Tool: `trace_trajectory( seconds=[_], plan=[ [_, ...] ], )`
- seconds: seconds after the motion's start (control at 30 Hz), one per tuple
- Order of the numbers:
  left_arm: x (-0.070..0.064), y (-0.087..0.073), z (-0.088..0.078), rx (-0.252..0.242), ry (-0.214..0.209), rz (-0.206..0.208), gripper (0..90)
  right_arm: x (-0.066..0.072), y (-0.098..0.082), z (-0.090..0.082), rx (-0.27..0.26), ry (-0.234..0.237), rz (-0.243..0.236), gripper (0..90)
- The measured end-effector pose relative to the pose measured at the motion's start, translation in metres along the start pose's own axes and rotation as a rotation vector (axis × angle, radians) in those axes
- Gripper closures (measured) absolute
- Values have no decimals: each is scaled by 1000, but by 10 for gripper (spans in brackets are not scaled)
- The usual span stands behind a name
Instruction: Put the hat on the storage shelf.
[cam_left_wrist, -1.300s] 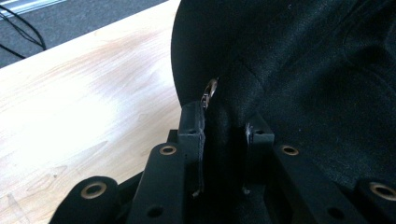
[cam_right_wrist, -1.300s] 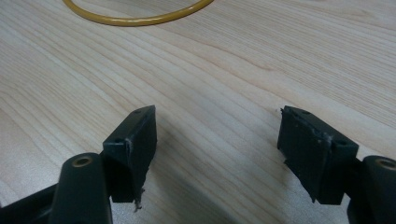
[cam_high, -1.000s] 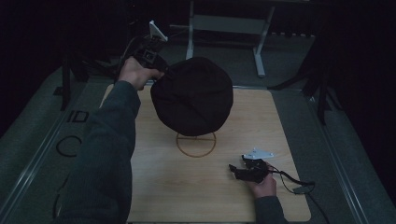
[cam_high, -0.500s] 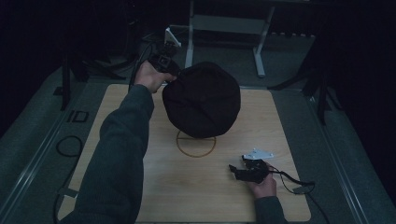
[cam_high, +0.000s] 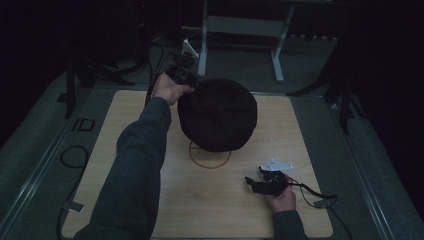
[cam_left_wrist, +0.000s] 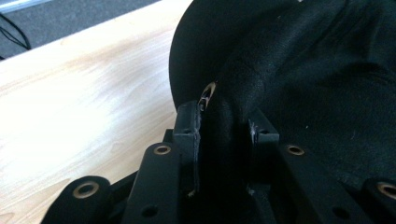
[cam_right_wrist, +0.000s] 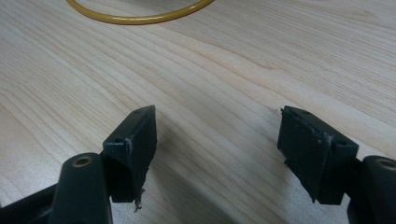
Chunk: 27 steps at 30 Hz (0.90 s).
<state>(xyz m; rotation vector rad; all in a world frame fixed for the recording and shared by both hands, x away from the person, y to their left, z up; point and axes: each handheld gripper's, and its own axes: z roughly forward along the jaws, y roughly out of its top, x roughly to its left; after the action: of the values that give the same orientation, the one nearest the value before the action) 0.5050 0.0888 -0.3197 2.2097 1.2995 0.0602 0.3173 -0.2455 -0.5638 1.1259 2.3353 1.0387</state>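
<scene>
Black hat (cam_high: 218, 120) sits mid-surface, toward the far side, its near edge overlapping the far part of a yellow ring (cam_high: 209, 159) that lies flat on the wood. Left gripper (cam_high: 186, 76) is at the hat's far-left rim, held by the left hand (cam_high: 168, 89), arm reaching in from the near left. In the left gripper view a fold of the hat's black fabric (cam_left_wrist: 224, 126) sits between the jaws, with both pads against it; jaws have just been opening a bit but the fold stays between them. Right gripper (cam_high: 255, 183) rests low at the near right of the surface (cam_high: 125, 120), well apart from the hat, in the right hand (cam_high: 283, 198). Its jaws stand wide apart over bare wood, nothing between them; the right gripper view shows the yellow ring (cam_right_wrist: 140, 16) farther off. Cable (cam_high: 315, 196) trails right from it.
</scene>
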Motion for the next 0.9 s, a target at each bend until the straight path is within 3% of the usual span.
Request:
trace_trajectory(
  seconds=[0.13,0.3,0.4,0.6,0.9],
  plan=[
    [3,-3,6,-4,-2,-14,676,0,0,0,-1,0,2,284],
    [12,-9,11,-12,-49,-58,616,0,0,0,-1,0,2,284],
    [18,-13,14,0,-58,-63,521,0,0,0,0,0,2,284],
    [22,-18,15,-4,-38,-66,413,0,0,0,0,0,2,284],
    [26,-24,1,-26,-2,-55,377,0,0,0,0,0,2,284]
  ],
)
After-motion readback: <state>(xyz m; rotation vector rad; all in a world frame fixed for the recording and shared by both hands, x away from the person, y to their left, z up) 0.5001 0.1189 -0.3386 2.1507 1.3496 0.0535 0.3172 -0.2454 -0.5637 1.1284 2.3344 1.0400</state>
